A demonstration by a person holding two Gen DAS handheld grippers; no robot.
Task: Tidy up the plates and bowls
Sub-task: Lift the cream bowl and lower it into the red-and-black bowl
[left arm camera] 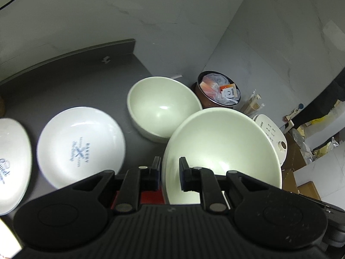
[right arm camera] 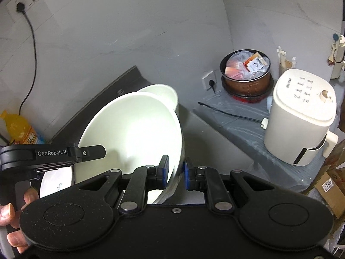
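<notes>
the left gripper point(left arm camera: 169, 168) pinches the near left rim of the big bowl point(left arm camera: 222, 149), one finger outside the wall, one inside, closed down to the rim's thickness. the right gripper point(right arm camera: 175, 170) grips the same bowl point(right arm camera: 131, 133) on its near right rim, blue pads point(right arm camera: 165, 168) either side of the wall, equally narrow. so the bowl hangs between both grippers, tipped, its opening facing the cameras; whether its base touches the counter point(left arm camera: 64, 75) cannot be told. in the right view the left gripper point(right arm camera: 94, 151) reaches onto the bowl's left edge, with the person's hand point(right arm camera: 13, 220) below it.

just left of the held bowl, a white plate point(left arm camera: 80, 146) with blue print lies flat on the dark counter; another printed plate point(left arm camera: 11, 161) sits beside it at the frame edge. behind the big bowl a second bowl point(left arm camera: 161, 108) stands upright, its rim close to the held one.

farther right, off the counter, a white appliance point(right arm camera: 301, 116), and beyond it a brown bin point(right arm camera: 245, 73) lined with a bag of rubbish.
</notes>
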